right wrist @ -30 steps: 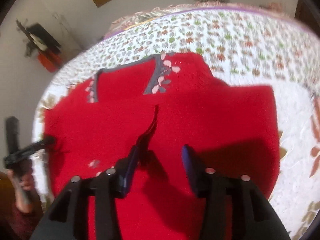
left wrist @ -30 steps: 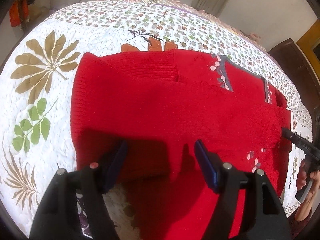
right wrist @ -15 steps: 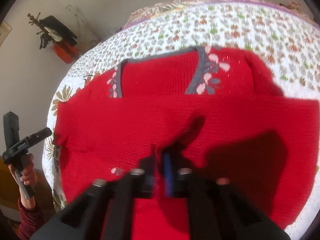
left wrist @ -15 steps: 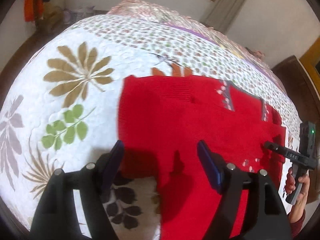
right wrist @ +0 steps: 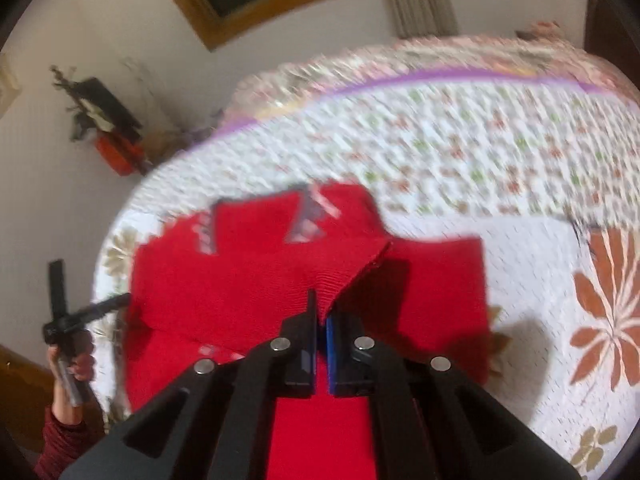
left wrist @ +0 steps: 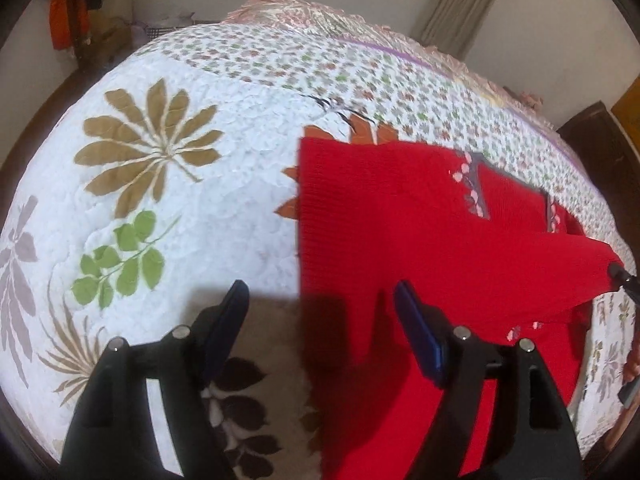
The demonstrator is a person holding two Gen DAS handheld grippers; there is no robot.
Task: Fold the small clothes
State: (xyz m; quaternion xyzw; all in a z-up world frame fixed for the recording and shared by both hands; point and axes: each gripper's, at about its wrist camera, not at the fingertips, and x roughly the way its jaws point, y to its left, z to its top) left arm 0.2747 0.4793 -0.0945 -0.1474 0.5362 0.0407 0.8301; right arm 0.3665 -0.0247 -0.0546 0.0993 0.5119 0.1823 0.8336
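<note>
A red knitted sweater [left wrist: 400, 220] with a grey, pink-flowered neck trim lies on the floral quilt [left wrist: 160, 200]. My left gripper [left wrist: 320, 316] hangs open above the sweater's left edge, nothing between its fingers; the left finger is over bare quilt, the right finger over red knit. In the right wrist view my right gripper [right wrist: 320, 312] is shut on a raised fold of the sweater [right wrist: 240, 272], pulling the knit up into a ridge. The right gripper's tip [left wrist: 618, 274] shows at the sweater's far right edge. The left gripper [right wrist: 100, 308] shows beside the sweater's left side, held by a hand [right wrist: 76, 364].
The quilt [right wrist: 480, 160] spreads wide beyond the sweater on the left and far sides. Dark wooden furniture [left wrist: 592, 136] stands past the bed's right side. A curtain [left wrist: 460, 8] and hanging clothes [left wrist: 68, 20] lie by the walls beyond the bed.
The right gripper closed on the sweater and lifted a fold of it. The left gripper stayed open and drew back to the left, off the sweater's middle toward its edge.
</note>
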